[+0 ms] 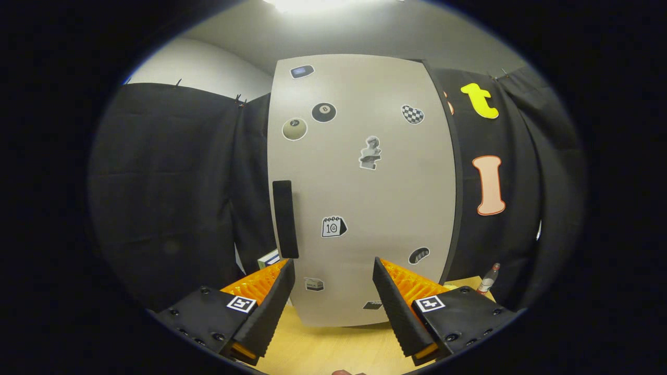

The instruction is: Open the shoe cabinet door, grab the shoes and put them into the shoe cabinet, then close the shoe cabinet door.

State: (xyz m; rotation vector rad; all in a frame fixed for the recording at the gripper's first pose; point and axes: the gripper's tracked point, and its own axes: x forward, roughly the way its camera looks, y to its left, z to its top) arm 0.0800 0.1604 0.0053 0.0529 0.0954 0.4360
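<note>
Straight ahead of the gripper [333, 266], the shoe cabinet door [365, 187] is standing shut, its dark handle [285, 219] sitting just above the left fingertip. Its fingers are spreading wide apart, holding nothing, likely lined up on that handle. On the wooden table [333, 349], a small bottle [488, 279] is standing beside the cabinet.

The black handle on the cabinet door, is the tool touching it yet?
Cannot tell. In the gripper view the open tool has one fingertip overlapping the handle's lower end on the door; contact or gap isn't plain.
</note>
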